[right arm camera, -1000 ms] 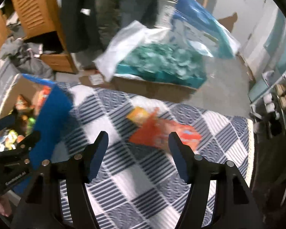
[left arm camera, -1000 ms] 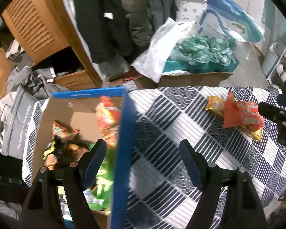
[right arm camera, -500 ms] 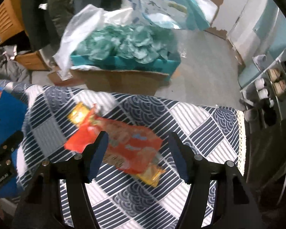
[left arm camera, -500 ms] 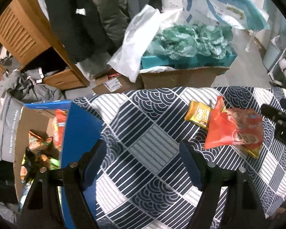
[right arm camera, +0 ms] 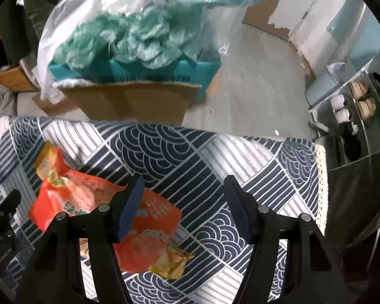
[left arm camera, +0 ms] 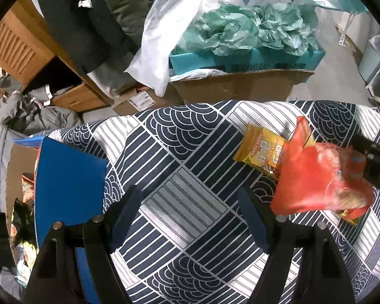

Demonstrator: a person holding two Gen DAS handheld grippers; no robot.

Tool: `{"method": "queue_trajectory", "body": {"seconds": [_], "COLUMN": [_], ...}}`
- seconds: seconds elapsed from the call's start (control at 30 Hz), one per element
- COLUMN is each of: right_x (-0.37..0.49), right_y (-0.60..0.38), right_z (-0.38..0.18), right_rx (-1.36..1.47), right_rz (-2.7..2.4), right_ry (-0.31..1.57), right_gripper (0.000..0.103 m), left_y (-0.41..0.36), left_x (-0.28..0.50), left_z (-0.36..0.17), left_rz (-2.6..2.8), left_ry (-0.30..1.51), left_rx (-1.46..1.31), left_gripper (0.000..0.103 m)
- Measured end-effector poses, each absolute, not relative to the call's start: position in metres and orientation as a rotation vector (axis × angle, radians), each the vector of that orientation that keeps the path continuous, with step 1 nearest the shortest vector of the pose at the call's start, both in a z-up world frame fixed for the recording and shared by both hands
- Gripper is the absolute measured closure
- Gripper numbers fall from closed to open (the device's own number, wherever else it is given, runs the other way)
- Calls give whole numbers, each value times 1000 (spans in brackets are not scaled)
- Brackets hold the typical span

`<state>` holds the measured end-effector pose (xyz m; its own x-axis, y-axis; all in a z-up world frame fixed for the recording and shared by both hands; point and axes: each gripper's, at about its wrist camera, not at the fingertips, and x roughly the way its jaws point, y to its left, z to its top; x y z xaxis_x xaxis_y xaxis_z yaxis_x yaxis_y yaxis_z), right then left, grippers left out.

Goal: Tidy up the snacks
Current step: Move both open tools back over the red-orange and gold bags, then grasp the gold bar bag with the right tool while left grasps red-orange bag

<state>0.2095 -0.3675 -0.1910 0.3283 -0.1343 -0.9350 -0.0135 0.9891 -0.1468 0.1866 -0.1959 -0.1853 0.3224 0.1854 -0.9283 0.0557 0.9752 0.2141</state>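
Observation:
A red snack bag (left arm camera: 319, 177) lies on a yellow snack packet (left arm camera: 260, 149) on the blue-and-white patterned tablecloth (left arm camera: 184, 197). Both show in the right wrist view, the red bag (right arm camera: 88, 197) over the yellow packet (right arm camera: 172, 263). My left gripper (left arm camera: 190, 215) is open and empty over bare cloth, left of the snacks. My right gripper (right arm camera: 184, 202) is open and empty; its left finger stands over the red bag. A cardboard box with blue flaps (left arm camera: 65, 190) at the table's left holds several snack bags (left arm camera: 22, 217).
Beyond the table's far edge a cardboard box (left arm camera: 238, 88) with a teal tray of green wrappers (left arm camera: 245, 30) stands on the floor. Wooden furniture (left arm camera: 20, 48) and hanging coats (left arm camera: 88, 20) stand at back left. A shelf with cups (right arm camera: 354, 106) is at right.
Both grippers have swung right, away from the snack box and toward the red and yellow snacks. The snacks have not moved on the cloth. Both grippers stayed open.

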Motion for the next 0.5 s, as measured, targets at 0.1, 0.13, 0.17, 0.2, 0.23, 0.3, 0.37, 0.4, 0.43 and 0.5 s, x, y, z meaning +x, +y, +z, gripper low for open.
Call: {"method": "queue_trajectory", "body": {"seconds": [0.1,0.13,0.17,0.2,0.23,0.3,0.37,0.4,0.43,0.5], "right_x": [208,206,203,200,197,190,184,181,178,173], "right_y": [-367,-366,-365,-364,-361,-354,-345,-342,-339,-334], "right_z": [-205,-208,-210,-211,-211,-210,-209,-210,-209,-209], "right_rx": [-146,-150,-152,-144,-129,-114,-120,-112,-93,-65], "right_rz": [-90,-94,-91,-84,-71,-43,-28,-13,8,33], "right_ry": [1294,1309,1322,1328,1330,1336,1328,1332,1336,1341], "right_gripper": [37,37,37,37,37,37,38,38,38,38], "left_y": [-195,-193,-192,-190,-188,-184,-178,-174,-171,-164], "left_x": [189,189,190,189,187,184,181,180,179,176], "left_z": [-188,-189,-189,-189,-189,-190,-191,-191,-192,-193], "left_rz": [91,92,91,89,88,89,91,88,86,86], "left_ry": [1247,1252,1255,1258,1259,1261,1271,1278,1284,1289], "left_rx": [226,224,222,218,216,215,205,195,187,179], "left_gripper": [23,23,23,23,23,23,23,23,23,23]}}
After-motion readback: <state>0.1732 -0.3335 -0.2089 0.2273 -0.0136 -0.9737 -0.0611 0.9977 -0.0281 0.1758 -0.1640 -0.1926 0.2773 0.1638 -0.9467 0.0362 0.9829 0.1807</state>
